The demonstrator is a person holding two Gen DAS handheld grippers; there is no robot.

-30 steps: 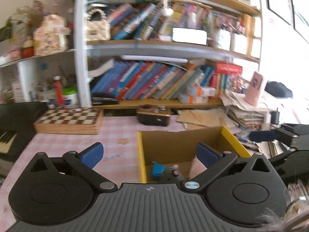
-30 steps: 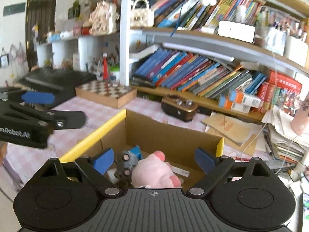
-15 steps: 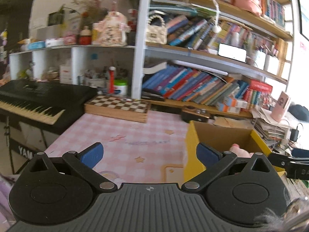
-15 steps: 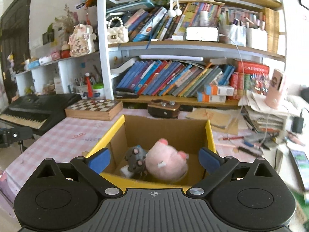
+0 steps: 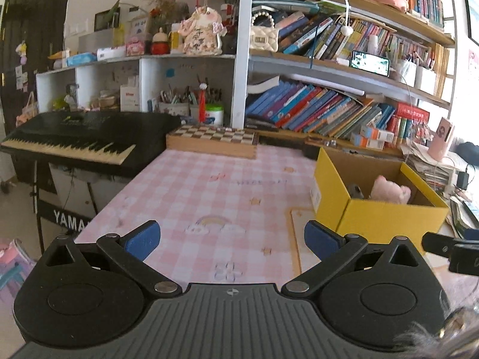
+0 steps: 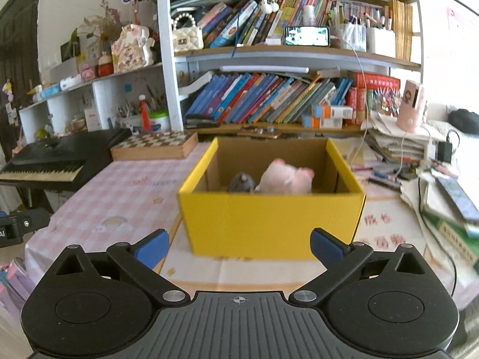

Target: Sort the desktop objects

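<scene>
- Both toys lie in the yellow box (image 6: 269,218), mid-frame: a pink plush pig (image 6: 284,176) beside a grey toy (image 6: 241,183).
- The sorting looks nearly done; any next move calls for finding another loose thing.
- The right gripper (image 6: 239,246) and left gripper (image 5: 230,239) hang near the table's edge, tilted down, fingers spread wide and empty.
</scene>
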